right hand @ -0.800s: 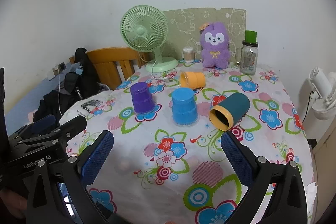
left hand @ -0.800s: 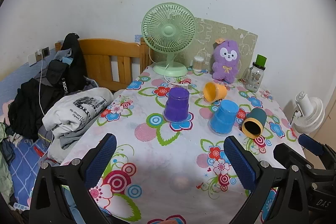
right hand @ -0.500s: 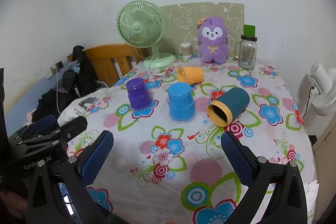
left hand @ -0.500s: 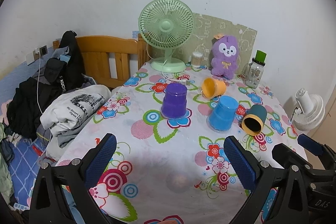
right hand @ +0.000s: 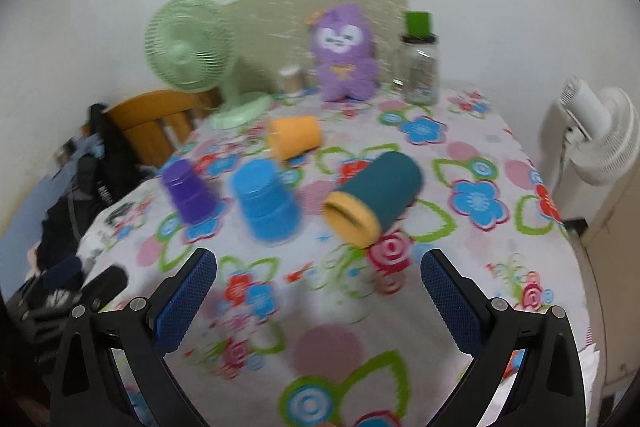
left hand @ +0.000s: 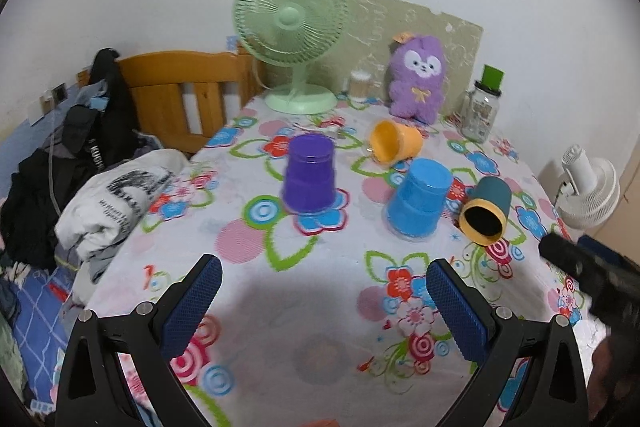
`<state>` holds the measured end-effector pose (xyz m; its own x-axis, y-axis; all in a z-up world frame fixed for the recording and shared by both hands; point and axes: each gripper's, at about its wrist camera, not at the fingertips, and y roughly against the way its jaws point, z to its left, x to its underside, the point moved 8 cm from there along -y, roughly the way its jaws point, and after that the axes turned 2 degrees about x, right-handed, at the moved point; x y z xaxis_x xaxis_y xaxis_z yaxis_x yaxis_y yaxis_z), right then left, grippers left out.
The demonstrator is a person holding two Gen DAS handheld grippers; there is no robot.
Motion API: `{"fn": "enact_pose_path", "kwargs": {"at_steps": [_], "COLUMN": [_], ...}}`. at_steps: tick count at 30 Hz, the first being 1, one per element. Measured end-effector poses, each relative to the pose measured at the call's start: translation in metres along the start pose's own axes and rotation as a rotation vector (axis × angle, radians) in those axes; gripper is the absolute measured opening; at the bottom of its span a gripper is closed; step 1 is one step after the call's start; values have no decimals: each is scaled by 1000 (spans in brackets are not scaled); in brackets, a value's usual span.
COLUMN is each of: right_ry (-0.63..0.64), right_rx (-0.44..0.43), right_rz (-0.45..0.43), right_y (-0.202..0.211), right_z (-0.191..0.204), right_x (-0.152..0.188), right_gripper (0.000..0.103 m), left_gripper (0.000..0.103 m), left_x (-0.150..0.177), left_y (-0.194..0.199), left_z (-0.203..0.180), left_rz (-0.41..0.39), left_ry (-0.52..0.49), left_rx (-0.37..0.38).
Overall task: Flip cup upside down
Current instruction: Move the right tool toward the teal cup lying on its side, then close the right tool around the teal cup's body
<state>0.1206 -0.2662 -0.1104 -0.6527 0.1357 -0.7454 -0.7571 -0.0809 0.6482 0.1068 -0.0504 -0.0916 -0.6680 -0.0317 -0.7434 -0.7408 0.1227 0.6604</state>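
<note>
Several cups sit on the flowered tablecloth [left hand: 320, 307]. A purple cup [left hand: 309, 174] and a blue cup [left hand: 419, 203] stand upside down. A teal cup with a yellow rim [left hand: 487, 211] lies on its side, mouth toward me. An orange cup [left hand: 395, 146] lies on its side behind them. My left gripper [left hand: 322, 301] is open and empty, above the near table edge. My right gripper [right hand: 318, 293] is open and empty, just short of the teal cup [right hand: 374, 203], with the blue cup [right hand: 266, 205], purple cup [right hand: 190, 191] and orange cup [right hand: 294, 138] to its left.
A green desk fan [left hand: 290, 35], a purple plush toy [left hand: 418, 81], a small jar [left hand: 360, 86] and a green-capped bottle [left hand: 482, 109] stand along the back. A wooden headboard [left hand: 180, 91] and piled clothes [left hand: 100, 163] lie left. A white fan [left hand: 588, 187] stands right.
Both grippers have moved forward toward the cups, which look larger now. The right wrist view has swung right and lower toward the teal cup and is motion-blurred. Both grippers stay open.
</note>
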Motion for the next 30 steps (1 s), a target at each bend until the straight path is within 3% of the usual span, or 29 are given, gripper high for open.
{"fn": "enact_pose_path", "kwargs": {"at_steps": [5,15,26,30], "right_ry": [-58,-147,-251,-254], "right_rx": [76,60,14,-5], "right_rz": [54,160,318,364], "right_y": [-34,-99,-165,-182], "right_z": [-33,-53,-59,-58], "right_x": [-14,-37,-36,-34], "right_gripper": [103,103,103,84], "left_gripper": [103,103,103,103], "left_x": [-11,-34,-38,-38], "left_y": [-31,-89,-113,-114], "left_z": [-25,-54,-51,-48], "left_rz": [30,81,107,108], "left_ry": [-52,-80,-61,-57], "left_rx": [47,80,83,82]}}
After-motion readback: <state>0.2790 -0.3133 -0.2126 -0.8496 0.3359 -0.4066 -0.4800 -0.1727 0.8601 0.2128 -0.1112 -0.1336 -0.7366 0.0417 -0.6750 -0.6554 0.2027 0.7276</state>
